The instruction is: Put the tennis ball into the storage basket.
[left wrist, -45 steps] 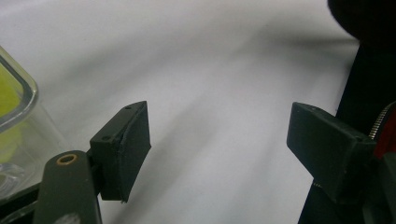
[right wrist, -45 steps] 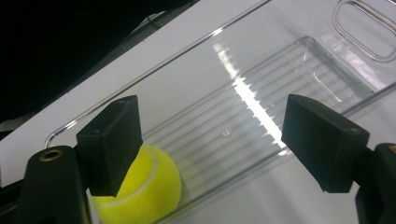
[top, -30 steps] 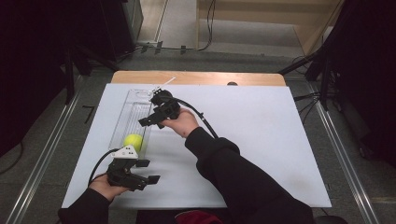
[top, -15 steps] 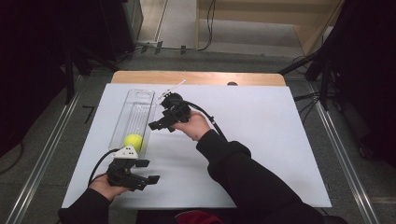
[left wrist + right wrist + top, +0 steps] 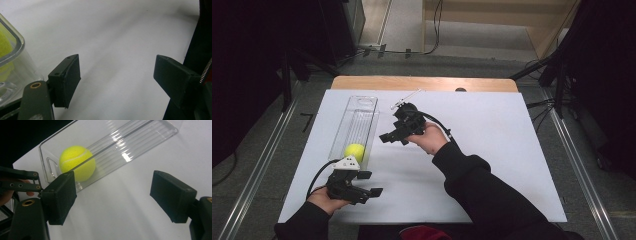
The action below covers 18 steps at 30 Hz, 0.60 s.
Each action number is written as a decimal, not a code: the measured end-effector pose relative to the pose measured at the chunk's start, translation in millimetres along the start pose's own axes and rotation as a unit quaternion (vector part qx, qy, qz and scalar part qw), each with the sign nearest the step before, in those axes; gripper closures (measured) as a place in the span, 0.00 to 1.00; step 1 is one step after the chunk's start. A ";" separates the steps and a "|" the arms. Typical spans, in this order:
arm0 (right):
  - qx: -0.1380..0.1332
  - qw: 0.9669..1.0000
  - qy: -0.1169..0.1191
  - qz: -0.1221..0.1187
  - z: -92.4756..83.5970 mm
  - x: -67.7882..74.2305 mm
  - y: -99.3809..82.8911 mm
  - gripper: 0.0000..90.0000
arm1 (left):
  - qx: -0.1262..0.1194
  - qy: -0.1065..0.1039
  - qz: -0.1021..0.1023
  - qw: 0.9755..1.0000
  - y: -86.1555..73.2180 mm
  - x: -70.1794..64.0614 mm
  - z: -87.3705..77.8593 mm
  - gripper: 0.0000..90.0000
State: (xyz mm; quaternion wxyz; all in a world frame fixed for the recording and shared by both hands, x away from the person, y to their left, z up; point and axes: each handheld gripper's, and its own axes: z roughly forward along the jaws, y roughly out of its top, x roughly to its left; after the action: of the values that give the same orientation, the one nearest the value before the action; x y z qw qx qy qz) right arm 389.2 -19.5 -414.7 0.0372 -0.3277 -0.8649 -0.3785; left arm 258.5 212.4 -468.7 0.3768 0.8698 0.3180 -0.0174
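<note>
Yellow and fuzzy, the tennis ball (image 5: 355, 151) lies in the near end of a long clear plastic bin (image 5: 362, 107) on the white worktop (image 5: 502, 150), seen from the high view just beyond the left gripper (image 5: 368, 185) and well to the side of the right gripper (image 5: 388, 137). The left hand (image 5: 328, 200) rests low at the near edge of the worktop, its sleeve coming in from the bottom, the gripper held about level with its jaws pointing across the sheet, away from the bin's near end. The right hand (image 5: 431, 140) reaches forward on an outstretched arm, wrist bent, with its jaws aimed toward the bin and a cable looping back over the hand. From the left gripper view the jaws stand wide apart with bare white worktop between them; the bin's rounded corner and a patch of the ball's yellow sit outside the left-hand jaw. From the right gripper view the jaws stand apart with nothing between them, having just eased a little closer; the ball lies beyond the left-hand jaw inside the bin, which runs off diagonally above both jaws.
</note>
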 end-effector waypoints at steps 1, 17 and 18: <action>-0.002 1.000 0.002 0.001 -0.8 0.1 -1.0 0.21 | 0.000 0.000 0.000 1.000 0.0 -0.1 0.1 0.25; -0.010 1.000 -0.001 0.007 -19.0 -8.4 -30.3 0.22 | 0.002 0.002 -0.004 1.000 -0.3 1.0 1.5 0.25; -0.013 1.000 -0.001 0.011 -20.1 -9.1 -32.5 0.22 | 0.002 0.002 -0.003 1.000 -0.3 1.0 1.6 0.25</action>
State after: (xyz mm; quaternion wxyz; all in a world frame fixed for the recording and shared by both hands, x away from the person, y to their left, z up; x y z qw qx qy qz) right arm 373.3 -54.2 -423.8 0.0366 -0.3378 -0.8563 -0.3890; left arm 259.4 212.0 -470.2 0.3744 0.8695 0.3217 -0.0175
